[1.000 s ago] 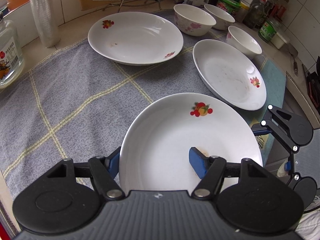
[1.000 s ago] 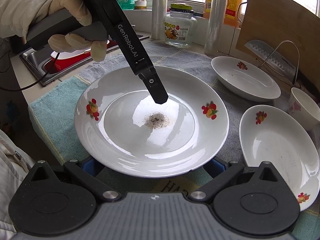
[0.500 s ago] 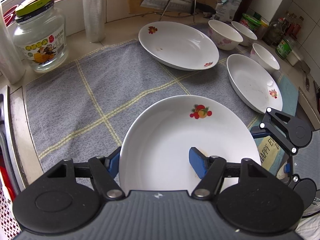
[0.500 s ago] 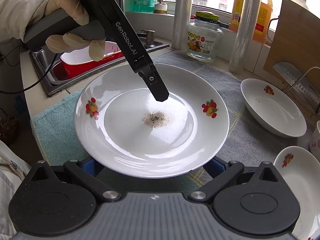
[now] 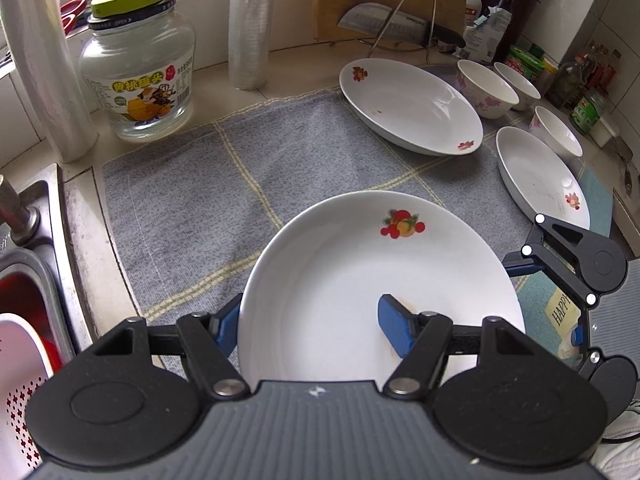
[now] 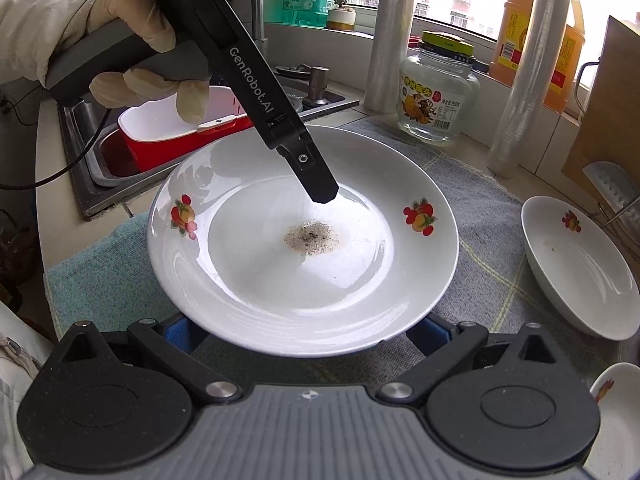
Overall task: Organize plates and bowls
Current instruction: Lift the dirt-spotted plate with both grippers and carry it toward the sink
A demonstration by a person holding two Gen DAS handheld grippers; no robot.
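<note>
I hold a white plate point(image 5: 360, 280) with fruit prints and a brown stain point(image 6: 312, 236) above the grey towel point(image 5: 192, 208). My left gripper point(image 5: 312, 328) is shut on its rim, one blue pad inside the plate and the other outside, under the rim. From the right wrist view that upper finger point(image 6: 308, 168) reaches down into the plate. My right gripper point(image 6: 306, 330) stands open and wide, its blue pads under the plate's near rim. Two more plates point(image 5: 408, 104) point(image 5: 540, 176) and three bowls point(image 5: 486, 88) lie to the right.
A glass jar point(image 5: 136, 80) and film rolls point(image 5: 250, 24) stand at the towel's far edge. The sink point(image 5: 32, 264) with a red basin point(image 6: 168, 140) lies to the left. A knife on a wire rack point(image 5: 396, 28), a cutting board and bottles crowd the back right.
Both grippers have carried the plate left across the towel, toward the sink. The jar and the sink edge have come into view; the other plates and bowls have slid right.
</note>
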